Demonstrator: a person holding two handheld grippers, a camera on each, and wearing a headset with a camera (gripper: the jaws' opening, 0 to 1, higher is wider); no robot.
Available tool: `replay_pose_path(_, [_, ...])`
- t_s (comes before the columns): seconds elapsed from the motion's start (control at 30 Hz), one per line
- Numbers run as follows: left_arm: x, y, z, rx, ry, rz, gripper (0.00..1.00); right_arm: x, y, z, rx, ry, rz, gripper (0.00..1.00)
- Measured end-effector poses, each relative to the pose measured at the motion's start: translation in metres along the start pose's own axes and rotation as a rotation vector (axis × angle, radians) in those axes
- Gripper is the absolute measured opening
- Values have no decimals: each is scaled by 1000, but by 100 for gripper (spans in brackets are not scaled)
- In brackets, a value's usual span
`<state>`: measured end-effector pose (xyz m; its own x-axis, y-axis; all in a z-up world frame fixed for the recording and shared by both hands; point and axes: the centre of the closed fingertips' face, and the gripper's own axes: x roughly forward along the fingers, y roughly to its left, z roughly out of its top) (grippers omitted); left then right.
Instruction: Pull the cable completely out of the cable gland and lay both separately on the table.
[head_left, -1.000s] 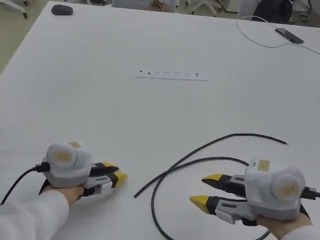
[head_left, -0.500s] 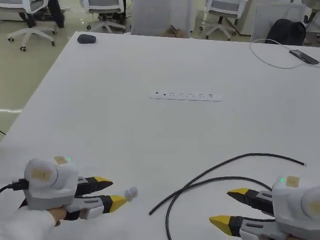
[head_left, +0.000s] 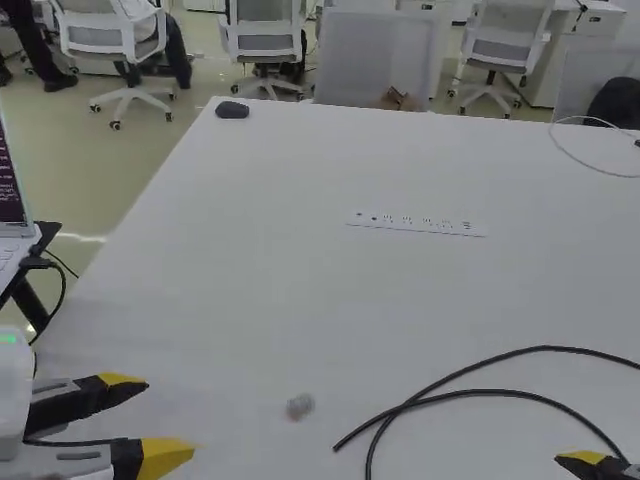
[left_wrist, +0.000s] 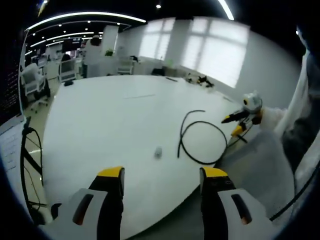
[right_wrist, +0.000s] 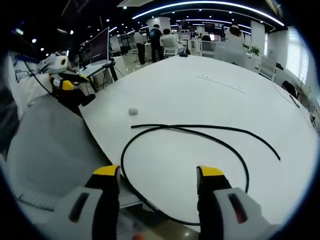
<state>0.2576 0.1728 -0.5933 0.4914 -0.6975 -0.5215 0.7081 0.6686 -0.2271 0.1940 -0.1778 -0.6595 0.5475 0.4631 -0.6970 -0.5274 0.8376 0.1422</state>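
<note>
The left gripper view looks across the white table (left_wrist: 100, 115) from its near edge. The left gripper (left_wrist: 162, 175) stands with its yellow-tipped jaws wide apart and nothing between them. Ahead of the jaws, the small grey cable gland (left_wrist: 158, 151) lies on the table, apart from the thin black cable (left_wrist: 179, 142), which lies in a loose loop to its right. The right gripper view adds the full run of the cable: one loop near the table edge and a long free end stretching away to the right. The right gripper (right_wrist: 158, 172) is also wide and empty, with the loop just ahead of its jaws. The head view shows the gland lying left of the nearer cable end, not touching it. It also shows a flush white socket strip (head_left: 415, 224) mid-table, a dark computer mouse (head_left: 232, 110) near the far corner, and white office chairs (head_left: 262, 40) on a pale floor beyond. The left gripper view shows large bright windows (left_wrist: 210, 55) along one wall.
</note>
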Motion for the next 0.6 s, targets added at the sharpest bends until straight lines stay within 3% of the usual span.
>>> replay_pose_path(0.1, [-17, 4, -2, -2, -9, 41, 64, -2, 3, -2, 19, 3, 0, 63])
replay_pose_path(0.27, [-29, 11, -10, -6, -8, 83, 65, 3, 10, -4, 4, 27, 18, 63])
replay_pose_path(0.6, [-29, 13, -12, -30, -25, 90, 63, 3, 11, -3, 5, 23, 11, 63])
